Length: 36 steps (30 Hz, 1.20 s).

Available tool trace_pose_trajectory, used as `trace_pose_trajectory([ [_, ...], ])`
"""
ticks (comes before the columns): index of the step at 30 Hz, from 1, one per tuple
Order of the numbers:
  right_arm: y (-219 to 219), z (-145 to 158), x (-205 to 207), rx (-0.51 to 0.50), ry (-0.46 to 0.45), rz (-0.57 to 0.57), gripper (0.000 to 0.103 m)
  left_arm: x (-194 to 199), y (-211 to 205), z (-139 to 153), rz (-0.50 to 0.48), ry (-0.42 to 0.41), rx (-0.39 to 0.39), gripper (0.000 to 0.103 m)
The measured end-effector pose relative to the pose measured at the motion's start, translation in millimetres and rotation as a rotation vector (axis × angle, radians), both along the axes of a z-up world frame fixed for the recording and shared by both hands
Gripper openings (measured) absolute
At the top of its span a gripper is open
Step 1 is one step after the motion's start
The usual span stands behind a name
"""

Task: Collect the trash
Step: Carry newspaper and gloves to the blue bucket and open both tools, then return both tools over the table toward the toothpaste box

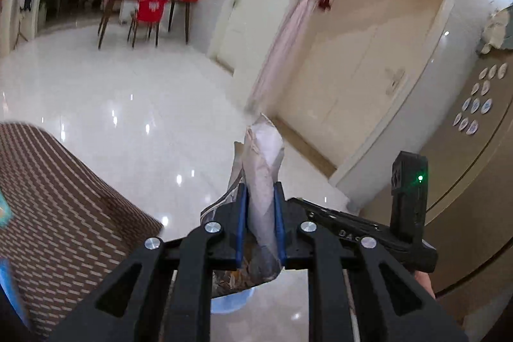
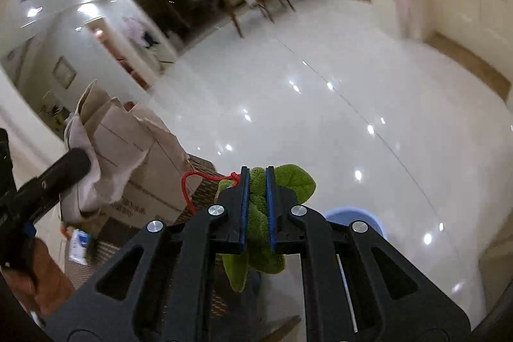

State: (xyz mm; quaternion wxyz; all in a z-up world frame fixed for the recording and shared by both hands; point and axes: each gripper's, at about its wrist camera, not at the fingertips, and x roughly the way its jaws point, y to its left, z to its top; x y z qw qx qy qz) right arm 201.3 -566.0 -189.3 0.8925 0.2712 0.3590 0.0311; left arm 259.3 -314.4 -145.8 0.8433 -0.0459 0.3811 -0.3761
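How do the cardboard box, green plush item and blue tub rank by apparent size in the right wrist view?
1. Brown cardboard box.
2. Green plush item, though nearness to the camera inflates it.
3. Round blue plastic tub, mostly hidden behind the right hand-held gripper, so unsure.

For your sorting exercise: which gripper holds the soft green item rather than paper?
The right gripper: its jaws clamp a green plush toy with red string. The left gripper holds crumpled paper.

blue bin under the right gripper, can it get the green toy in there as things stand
Probably yes. The right gripper is shut on the green plush toy, and the blue bin shows just beyond and below it, with nothing visible in between.
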Motion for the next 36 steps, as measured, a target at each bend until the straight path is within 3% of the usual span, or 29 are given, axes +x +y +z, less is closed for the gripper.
trace_pose_trajectory([
  [9, -42, -108, 16, 0.123, 0.199, -0.055, 0.010, 30, -61, -107, -0.001, 0.194, 0.163, 0.018],
  [11, -48, -125, 20, 0.159, 0.226, -0.066, 0.013, 37, -72, -121, 0.000, 0.215, 0.186, 0.025],
  [12, -53, -133, 22, 0.186, 0.239, -0.066, 0.013, 40, -75, -126, 0.004, 0.221, 0.196, 0.041],
  [13, -58, -145, 24, 0.222, 0.258, -0.066, 0.024, 44, -80, -132, 0.016, 0.228, 0.219, 0.068],
  [14, -63, -152, 24, 0.248, 0.270, -0.073, 0.057, 46, -82, -137, 0.037, 0.235, 0.231, 0.078],
  [15, -68, -160, 22, 0.272, 0.280, -0.091, 0.071, 44, -80, -141, 0.045, 0.238, 0.231, 0.083],
  [18, -77, -171, 15, 0.304, 0.280, -0.113, 0.075, 46, -81, -143, 0.041, 0.236, 0.258, 0.085],
  [23, -88, -168, 4, 0.288, 0.274, -0.154, 0.096, 39, -84, -131, 0.071, 0.180, 0.289, 0.090],
  [30, -75, -131, -15, 0.172, 0.233, -0.210, 0.097, 16, -74, -94, 0.065, 0.060, 0.279, 0.092],
  [36, -66, -75, -24, 0.071, 0.133, -0.221, 0.097, -9, -51, -44, 0.064, -0.060, 0.232, 0.092],
])
